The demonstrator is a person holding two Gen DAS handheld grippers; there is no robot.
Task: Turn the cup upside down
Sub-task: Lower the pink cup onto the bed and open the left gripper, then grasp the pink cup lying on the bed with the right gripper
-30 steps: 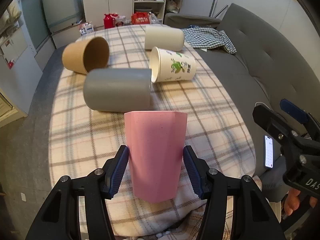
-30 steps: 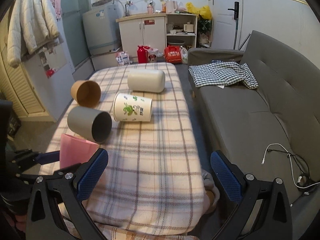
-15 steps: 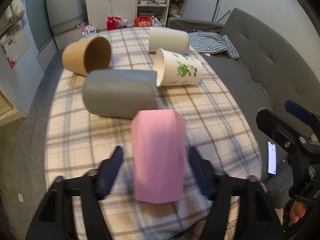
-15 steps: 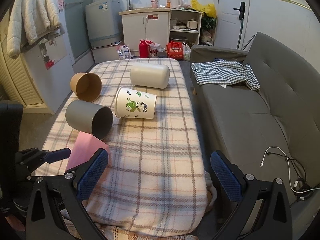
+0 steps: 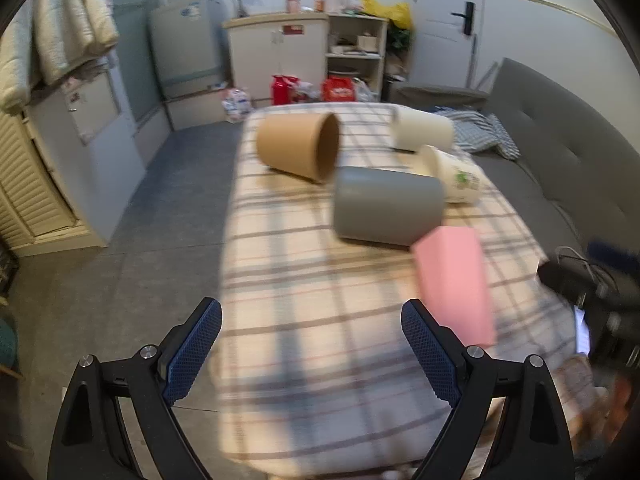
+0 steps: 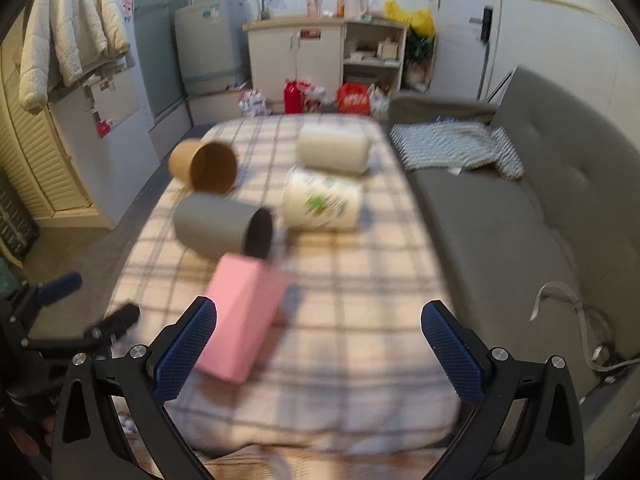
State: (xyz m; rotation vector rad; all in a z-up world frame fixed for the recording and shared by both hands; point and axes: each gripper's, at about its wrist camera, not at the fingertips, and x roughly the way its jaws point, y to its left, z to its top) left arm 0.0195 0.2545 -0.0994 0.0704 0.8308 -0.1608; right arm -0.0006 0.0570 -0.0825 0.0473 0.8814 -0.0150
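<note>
A pink cup stands mouth-down on the plaid tablecloth near the front; it also shows in the right wrist view. My left gripper is open and empty, left of the pink cup and apart from it. My right gripper is open and empty, with the pink cup just beyond its left finger. A grey cup, a brown cup, a printed paper cup and a white cup lie on their sides further back.
A grey sofa runs along the table's right side, with a checked cloth on it. A white cable lies on the sofa seat. Cabinets and a fridge stand at the back; a louvred door on the left.
My left gripper opened, let go of the pink cup and swung left, away from it. The pink cup now stands free. The right gripper stayed open and shifted slightly.
</note>
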